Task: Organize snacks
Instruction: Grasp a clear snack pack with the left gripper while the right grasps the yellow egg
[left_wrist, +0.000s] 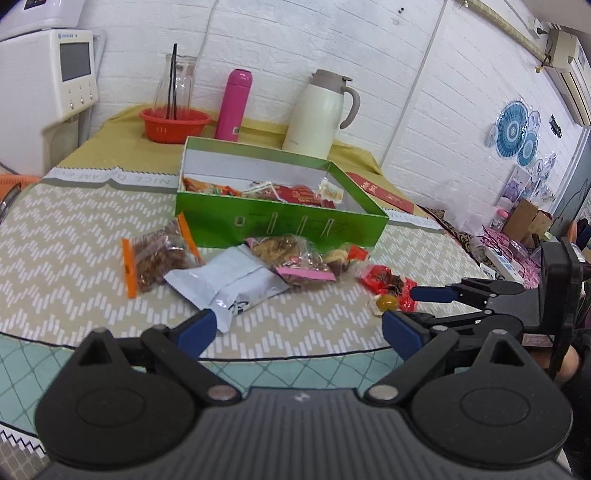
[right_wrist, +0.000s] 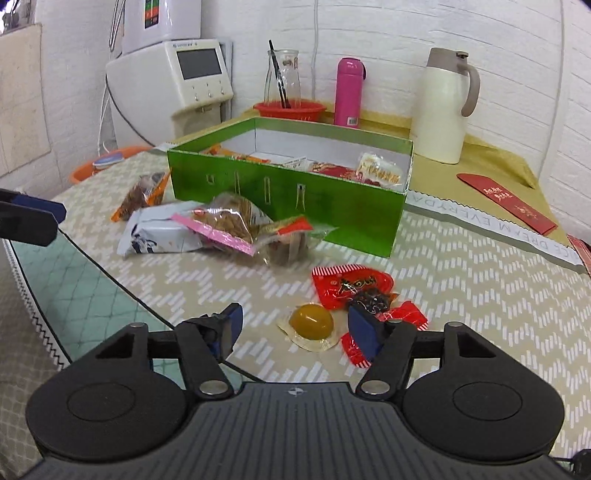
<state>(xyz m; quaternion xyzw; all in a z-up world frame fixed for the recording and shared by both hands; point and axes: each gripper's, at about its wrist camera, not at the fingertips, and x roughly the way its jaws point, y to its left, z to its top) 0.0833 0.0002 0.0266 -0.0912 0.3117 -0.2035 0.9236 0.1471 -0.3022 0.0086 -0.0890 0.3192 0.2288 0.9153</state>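
A: Where do the snacks sit?

B: Most lie loose on the bench (right_wrist: 461, 280), between its near edge and the green box (left_wrist: 280, 221), which stands open toward the middle with some packets already inside. An orange-edged bag (left_wrist: 157, 256) is toward the left edge, then a white packet (left_wrist: 225, 280), then a pink-edged clear bag (left_wrist: 295, 258) resting partly on the white one.

A: And nearer the front?

B: A red wrapper (right_wrist: 351, 284) and a yellow jelly cup (right_wrist: 311, 322), just beside each other close to the near edge.

A: The tools?

B: The right tool (right_wrist: 295, 332) has its fingers spread, one on each side of the jelly cup, holding nothing; whether they touch it I cannot tell. The left tool (left_wrist: 299, 328) is also spread wide and empty, low over the near edge before the white packet.
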